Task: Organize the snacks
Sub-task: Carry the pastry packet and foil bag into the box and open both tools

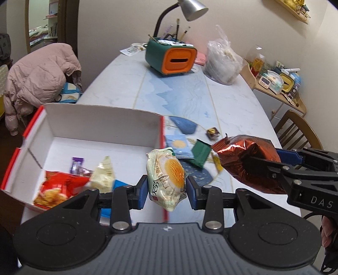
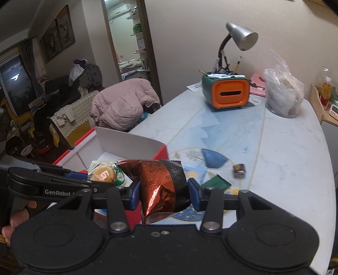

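Note:
My left gripper (image 1: pixel 166 187) is shut on a pale green pastry packet (image 1: pixel 165 177), held in the air over the right wall of the open red-and-white box (image 1: pixel 101 120). My right gripper (image 2: pixel 163 195) is shut on a copper-red foil Oreo pack (image 2: pixel 162 186), lifted above the table just right of the box (image 2: pixel 128 143). In the left wrist view the Oreo pack (image 1: pixel 243 160) hangs at the right; in the right wrist view the pastry packet (image 2: pixel 104 173) shows at the left. Inside the box lie a red snack bag (image 1: pixel 57 188), a purple candy (image 1: pixel 77 165) and a cream packet (image 1: pixel 104 175).
Loose on the marble table (image 1: pixel 232 110) are a green packet (image 1: pixel 200 153), a light blue packet (image 1: pixel 179 146) and a dark wrapped candy (image 1: pixel 213 133). Farther back stand an orange-and-green organizer (image 1: pixel 171 57), a desk lamp (image 1: pixel 190 9) and a plastic bag (image 1: pixel 221 61). Chairs flank the table.

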`<state>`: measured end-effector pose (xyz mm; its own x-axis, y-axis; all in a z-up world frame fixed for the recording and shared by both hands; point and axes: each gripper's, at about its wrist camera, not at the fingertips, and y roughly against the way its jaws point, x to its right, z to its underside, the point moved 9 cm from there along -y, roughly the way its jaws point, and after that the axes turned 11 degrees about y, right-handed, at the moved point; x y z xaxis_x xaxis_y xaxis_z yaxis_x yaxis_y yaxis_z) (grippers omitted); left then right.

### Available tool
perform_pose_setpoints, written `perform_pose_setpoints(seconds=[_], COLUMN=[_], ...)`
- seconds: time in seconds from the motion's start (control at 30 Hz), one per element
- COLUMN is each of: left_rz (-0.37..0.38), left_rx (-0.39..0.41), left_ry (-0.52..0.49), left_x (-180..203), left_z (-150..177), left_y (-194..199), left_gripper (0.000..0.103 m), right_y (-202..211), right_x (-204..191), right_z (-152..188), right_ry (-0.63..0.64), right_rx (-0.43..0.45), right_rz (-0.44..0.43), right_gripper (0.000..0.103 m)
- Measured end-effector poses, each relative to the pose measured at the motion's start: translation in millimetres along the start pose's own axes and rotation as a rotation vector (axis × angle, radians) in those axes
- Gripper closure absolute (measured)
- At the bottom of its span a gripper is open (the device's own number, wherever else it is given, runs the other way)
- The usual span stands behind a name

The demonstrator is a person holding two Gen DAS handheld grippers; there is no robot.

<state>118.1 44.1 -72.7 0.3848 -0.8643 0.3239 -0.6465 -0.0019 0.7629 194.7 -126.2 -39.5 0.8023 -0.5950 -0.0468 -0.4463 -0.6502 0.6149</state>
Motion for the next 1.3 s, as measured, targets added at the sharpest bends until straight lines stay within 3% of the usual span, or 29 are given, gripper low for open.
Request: perform_pose_setpoints(seconds=[0.7,1.1,1.3], left_rz=[-0.094,-0.143,-0.161], left_rx=[0.013,-0.034,-0.073], left_ry=[0.053,0.092,0.045], left_x=[-123.4,-175.2,-178.6], left_z=[-38.7,-61.9,-64.2], left_y=[10.7,-24.1,-51.6], left_gripper=[0.065,0.065,0.065], right_y=[-74.4,-131.5,-154.7], right_x=[-88.6,-94.6,-96.8], right_z=[-27.3,-23.9,-15.4], right_ry=[0.064,0.068,0.058], right_rx=[-0.052,-0.133,-0.180], right_rz=[-0.023,0.014,0.014], right_gripper=[0.058,0.058,0.058])
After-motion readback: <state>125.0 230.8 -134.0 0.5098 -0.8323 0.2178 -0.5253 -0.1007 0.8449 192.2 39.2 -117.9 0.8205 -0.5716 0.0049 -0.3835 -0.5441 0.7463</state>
